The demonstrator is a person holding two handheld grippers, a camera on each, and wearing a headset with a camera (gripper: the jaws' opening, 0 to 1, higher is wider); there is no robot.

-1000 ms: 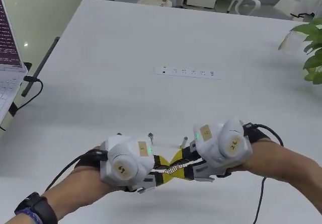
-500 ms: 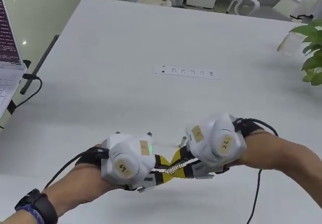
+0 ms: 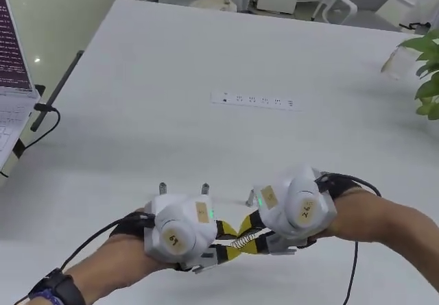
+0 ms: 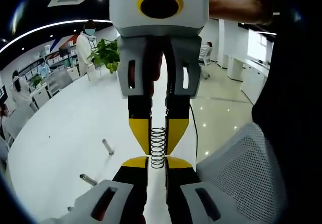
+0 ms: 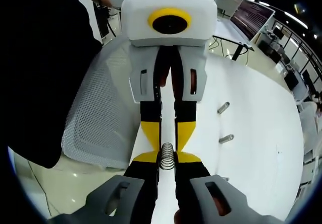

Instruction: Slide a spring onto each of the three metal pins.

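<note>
A small metal spring (image 3: 240, 238) spans the gap between my two grippers, low over the white table (image 3: 206, 58). The left gripper (image 3: 221, 245) and right gripper (image 3: 252, 231) face each other tip to tip, each shut on one end. In the left gripper view the spring (image 4: 158, 146) runs from my own tips (image 4: 157, 161) to the right gripper (image 4: 158, 136). The right gripper view looks down the spring's (image 5: 167, 156) end, between my tips (image 5: 167, 159), with the left gripper (image 5: 166, 139) opposite. Three metal pins (image 3: 162, 188) (image 3: 205, 188) (image 3: 251, 197) stand just beyond the grippers.
A white power strip (image 3: 250, 101) lies mid-table. A laptop (image 3: 10, 79) and a black cable (image 3: 42, 116) sit at the left edge, a plant (image 3: 425, 65) at the right. A grey mesh chair (image 5: 100, 113) is behind the table edge. People stand far off (image 4: 86, 40).
Both grippers have drawn slightly closer together and toward me, still holding the spring between them. The pins show more fully beyond the left gripper.
</note>
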